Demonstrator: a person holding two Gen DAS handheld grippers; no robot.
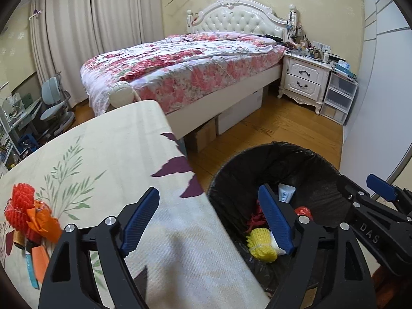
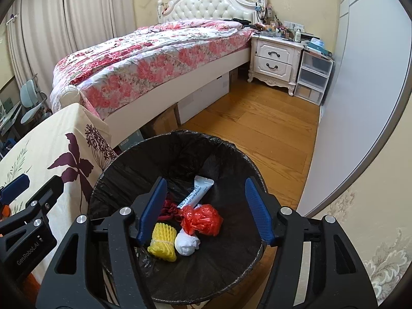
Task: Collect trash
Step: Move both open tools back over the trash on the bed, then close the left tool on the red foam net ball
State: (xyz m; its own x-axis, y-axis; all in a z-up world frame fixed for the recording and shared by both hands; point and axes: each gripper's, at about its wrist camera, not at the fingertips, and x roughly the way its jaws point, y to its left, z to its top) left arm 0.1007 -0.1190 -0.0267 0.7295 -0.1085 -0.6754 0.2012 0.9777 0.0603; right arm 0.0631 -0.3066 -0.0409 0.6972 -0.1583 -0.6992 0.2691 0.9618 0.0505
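Observation:
A black-lined trash bin (image 2: pixel 239 159) stands on the floor beside the table. Inside lie a yellow foam net (image 2: pixel 163 242), a white wad (image 2: pixel 186 243), a red plastic bag (image 2: pixel 203 220), a white tube (image 2: pixel 197 190) and a dark red scrap (image 2: pixel 168 209). My right gripper (image 2: pixel 206 211) is open and empty above the bin. My left gripper (image 1: pixel 209 221) is open and empty, straddling the table edge and the bin (image 1: pixel 309 159). On the table's left lie a red foam net (image 1: pixel 20 203), orange scraps (image 1: pixel 42 221) and a blue-white tube (image 1: pixel 31 270).
The table (image 1: pixel 103 154) has a cream floral cloth. A bed (image 1: pixel 180 61) stands behind it, with cardboard boxes (image 1: pixel 203 134) beneath. A white nightstand (image 1: pixel 303 79) and plastic drawers (image 1: pixel 337 97) stand far right. Wooden floor (image 2: pixel 270 128) lies beyond the bin, a curved wall (image 2: pixel 360 103) to its right.

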